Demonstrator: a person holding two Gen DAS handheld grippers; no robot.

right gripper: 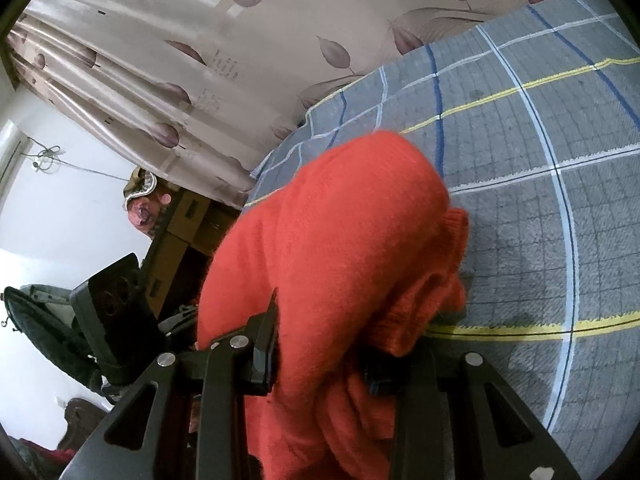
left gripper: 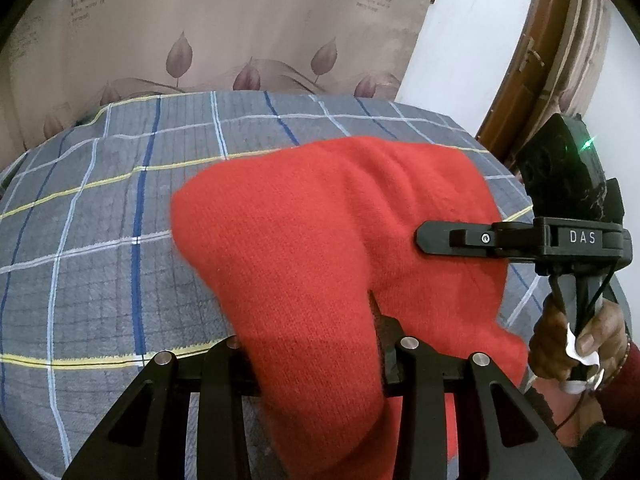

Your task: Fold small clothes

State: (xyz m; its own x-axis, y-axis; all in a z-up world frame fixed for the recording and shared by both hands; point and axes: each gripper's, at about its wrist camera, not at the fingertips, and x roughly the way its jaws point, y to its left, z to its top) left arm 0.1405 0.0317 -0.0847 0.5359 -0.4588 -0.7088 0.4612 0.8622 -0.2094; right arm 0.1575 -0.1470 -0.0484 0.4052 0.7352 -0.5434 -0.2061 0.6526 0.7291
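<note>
A red knitted garment (left gripper: 320, 224) is held up over a grey plaid bed cover (left gripper: 100, 208). My left gripper (left gripper: 316, 364) is shut on its near edge, and the cloth bulges out between the fingers. My right gripper (left gripper: 420, 238) comes in from the right in the left wrist view, its tip against the garment's right side. In the right wrist view my right gripper (right gripper: 320, 360) is shut on a bunch of the same red garment (right gripper: 328, 248), whose ribbed cuff (right gripper: 452, 232) hangs to the right above the cover (right gripper: 540, 200).
A beige leaf-print curtain (left gripper: 240, 32) hangs behind the bed. A wooden frame (left gripper: 532, 60) and white wall stand at the right. In the right wrist view, cardboard boxes (right gripper: 188, 220) and a dark bag (right gripper: 44, 320) sit left of the bed.
</note>
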